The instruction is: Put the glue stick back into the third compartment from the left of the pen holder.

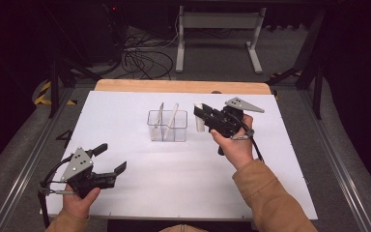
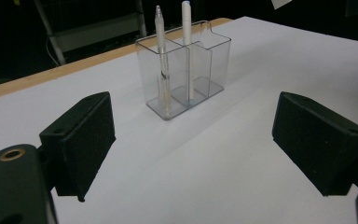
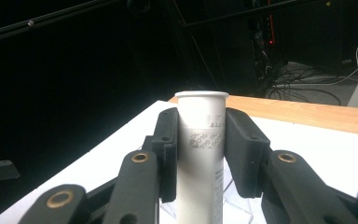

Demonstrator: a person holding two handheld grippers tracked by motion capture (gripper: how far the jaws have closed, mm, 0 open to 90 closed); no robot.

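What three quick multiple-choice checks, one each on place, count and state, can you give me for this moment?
1. Where is the white tube?
A. Between the right gripper's jaws
B. Inside the clear holder
C. Beside the left gripper

2. How many pens stand in the clear holder?
A. None
B. Two
C. Four

3. How do the left gripper's jaws stand?
A. Shut on a pen
B. Shut on nothing
C. Wide open

Answers: 1 A, both jaw pads press the tube's sides in the right gripper view; 2 B, one pen rises from each compartment; 3 C, bare table lies between the spread jaws.
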